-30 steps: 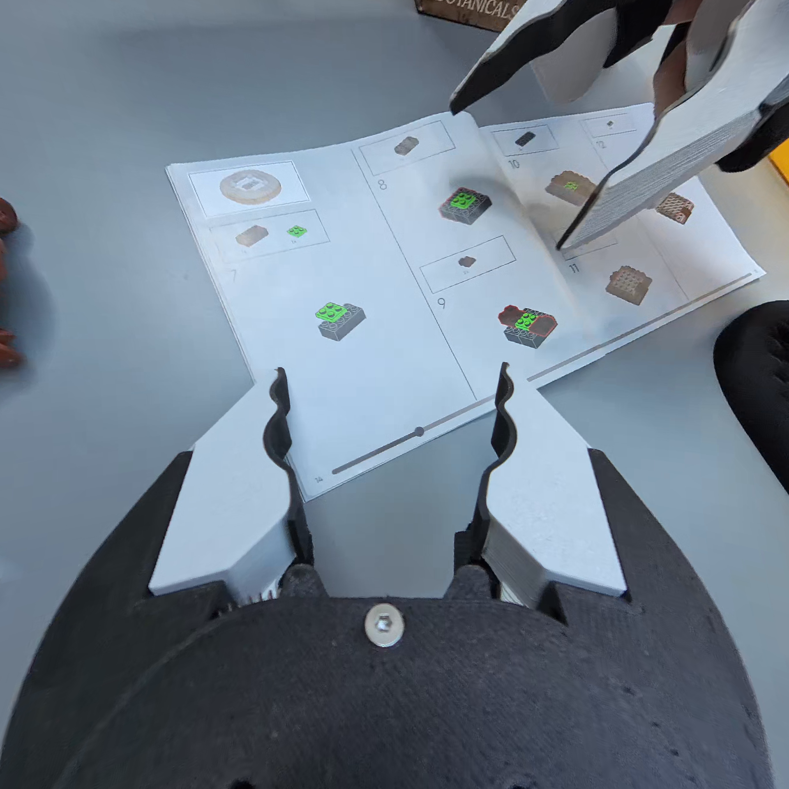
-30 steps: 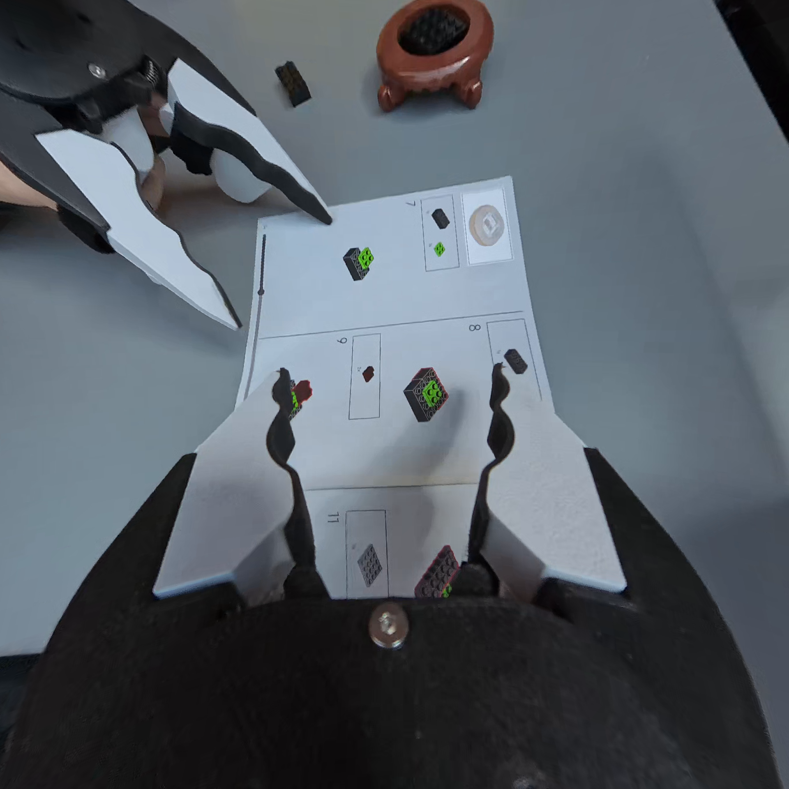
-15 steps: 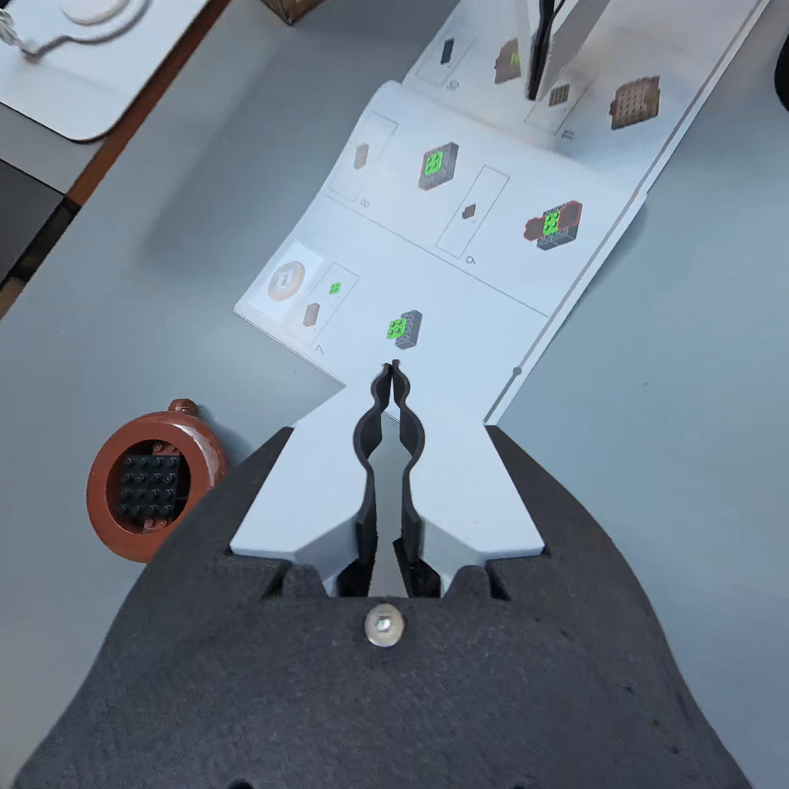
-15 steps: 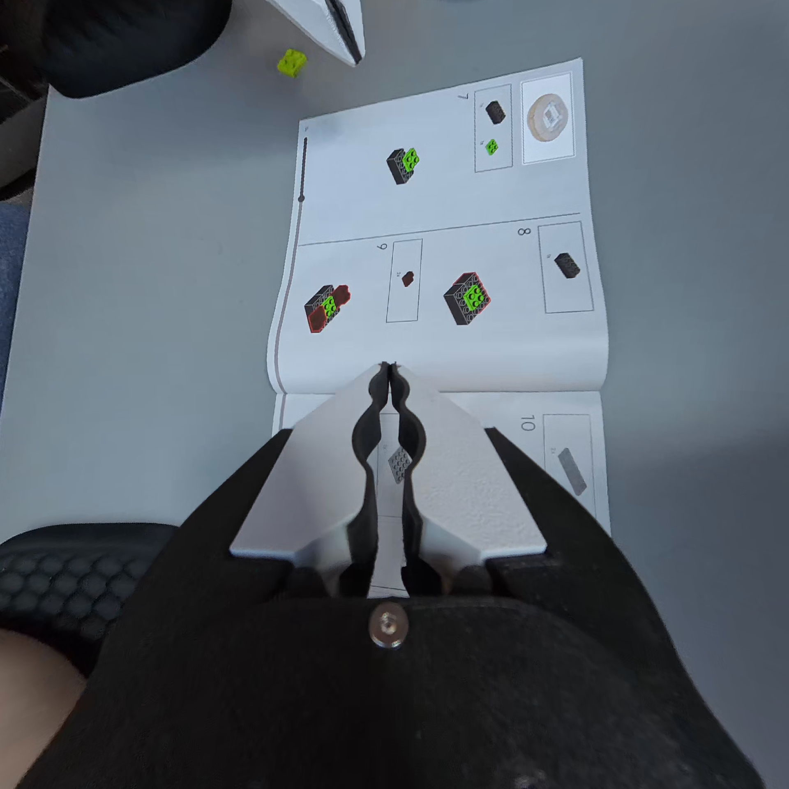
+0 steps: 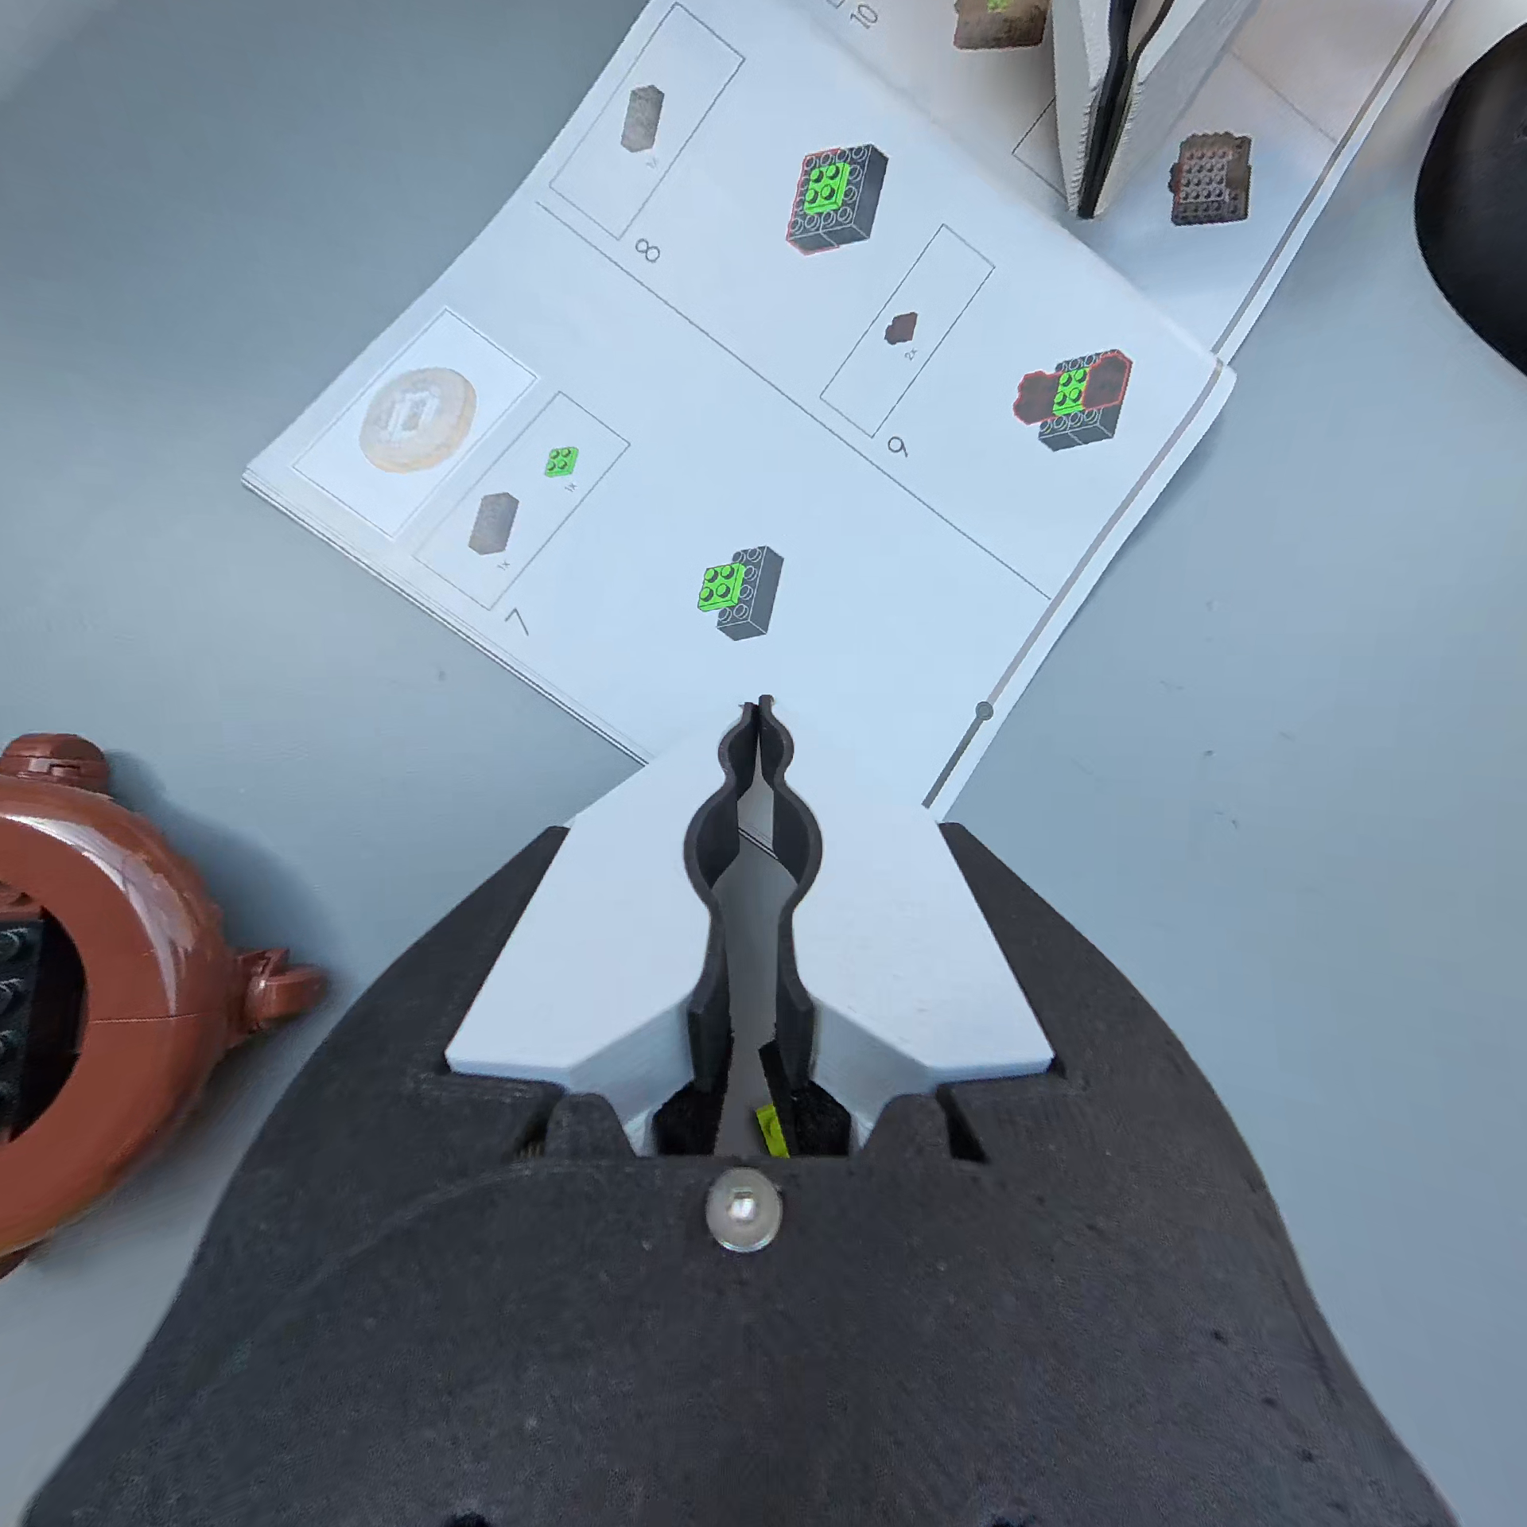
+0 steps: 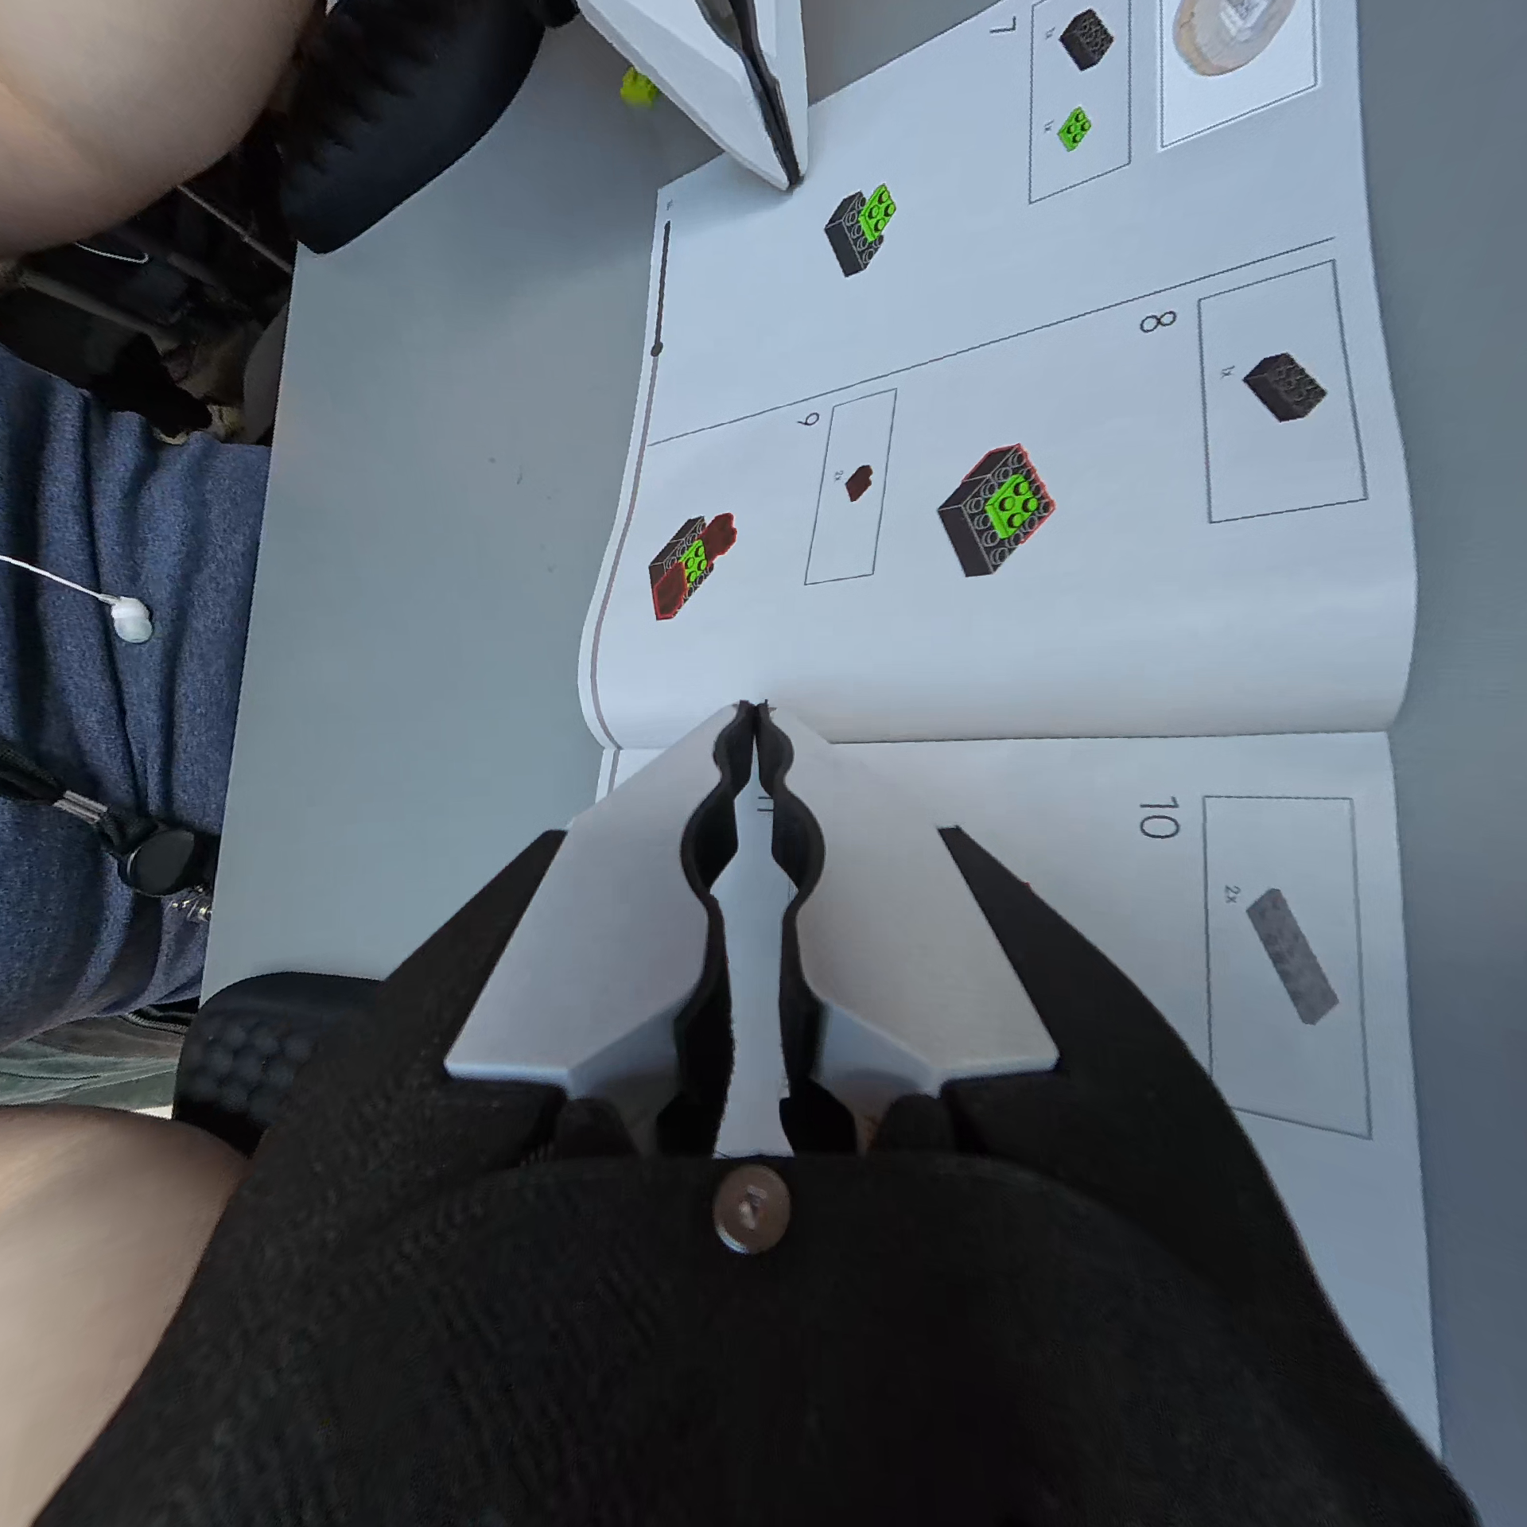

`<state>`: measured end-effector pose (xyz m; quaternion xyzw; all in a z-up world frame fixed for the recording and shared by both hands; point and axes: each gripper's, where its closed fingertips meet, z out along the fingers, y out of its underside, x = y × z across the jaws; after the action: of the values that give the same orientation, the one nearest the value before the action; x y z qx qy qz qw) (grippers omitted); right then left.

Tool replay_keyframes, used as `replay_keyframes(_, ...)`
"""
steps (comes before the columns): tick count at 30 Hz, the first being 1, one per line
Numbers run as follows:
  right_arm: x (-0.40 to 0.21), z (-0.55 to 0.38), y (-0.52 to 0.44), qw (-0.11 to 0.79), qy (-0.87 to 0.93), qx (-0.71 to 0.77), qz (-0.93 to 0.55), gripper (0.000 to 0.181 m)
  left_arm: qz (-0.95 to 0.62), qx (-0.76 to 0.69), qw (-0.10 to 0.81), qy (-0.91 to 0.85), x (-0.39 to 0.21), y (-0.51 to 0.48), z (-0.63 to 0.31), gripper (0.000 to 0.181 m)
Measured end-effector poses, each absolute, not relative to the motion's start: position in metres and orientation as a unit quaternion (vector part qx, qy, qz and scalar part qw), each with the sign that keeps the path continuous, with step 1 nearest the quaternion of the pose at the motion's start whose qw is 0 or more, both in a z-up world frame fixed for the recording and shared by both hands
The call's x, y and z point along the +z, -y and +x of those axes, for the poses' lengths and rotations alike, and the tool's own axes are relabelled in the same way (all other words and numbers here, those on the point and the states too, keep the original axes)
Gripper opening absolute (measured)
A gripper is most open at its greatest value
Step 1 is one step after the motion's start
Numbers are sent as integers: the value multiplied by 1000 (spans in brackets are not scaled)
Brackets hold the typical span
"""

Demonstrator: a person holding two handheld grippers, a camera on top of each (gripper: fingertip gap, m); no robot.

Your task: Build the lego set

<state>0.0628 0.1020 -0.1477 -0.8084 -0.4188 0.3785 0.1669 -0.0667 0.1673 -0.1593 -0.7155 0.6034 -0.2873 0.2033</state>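
We judge the lime green brick (image 6: 637, 86) light, hard and slick, best pinched across its flat sides; it lies on the grey tabletop (image 5: 248, 206) beside the open instruction booklet (image 5: 744, 413), behind the left tongs (image 5: 758, 704). Both left and right tongs (image 6: 752, 706) have tips pressed together, holding nothing we can see; the brown round pot (image 5: 107, 975) sits left

Plain grey tbl (image 5: 1322, 826), even light

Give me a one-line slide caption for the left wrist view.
Shut left gripper poised over the open instruction booklet, brown round Lego pot at left.
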Motion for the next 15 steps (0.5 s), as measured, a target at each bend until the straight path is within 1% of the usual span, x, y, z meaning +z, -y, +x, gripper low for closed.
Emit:
replay_keyframes(13, -152, 63, -102, 168, 418, 388, -804, 0, -715, -279, 219, -602, -160, -168, -64, 0)
replay_keyframes(15, -151, 64, -100, 165, 417, 393, -803, 4, -716, -278, 220, -602, -160, -167, -62, 0)
